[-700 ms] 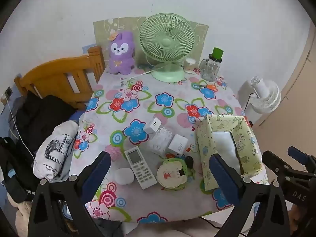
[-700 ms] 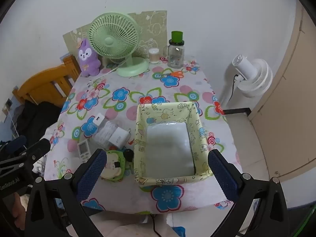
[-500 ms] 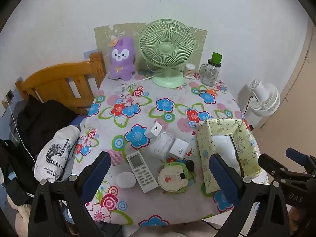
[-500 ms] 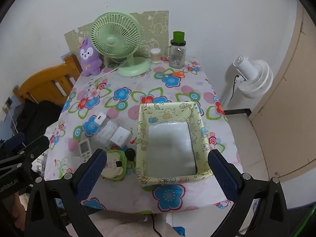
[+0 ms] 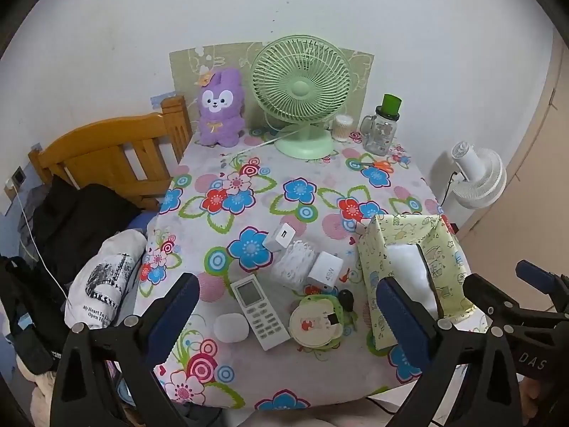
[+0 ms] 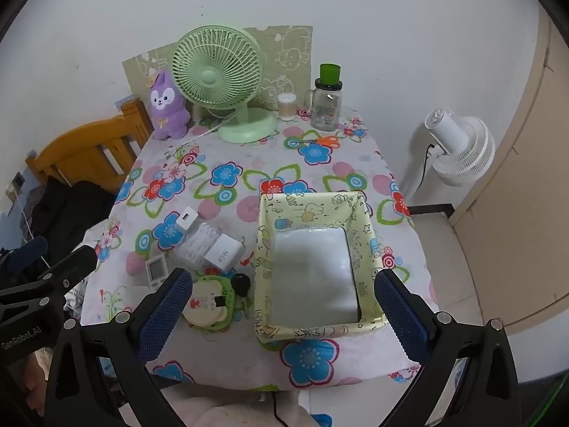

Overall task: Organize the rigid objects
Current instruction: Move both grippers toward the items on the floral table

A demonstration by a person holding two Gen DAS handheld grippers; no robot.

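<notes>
Left gripper [image 5: 284, 315] and right gripper [image 6: 281, 306] hover above flowered table [image 5: 291, 192], jaws wide apart, nothing between them. Remote control [image 5: 259, 311], two white chargers [image 5: 325, 268], round green case [image 5: 318, 322] lie clustered just left of yellow fabric box [image 6: 313, 210], all outside it.

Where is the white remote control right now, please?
In the left wrist view, the remote control lies near the table's front edge, between a white oval case and a round green-rimmed item.
</notes>
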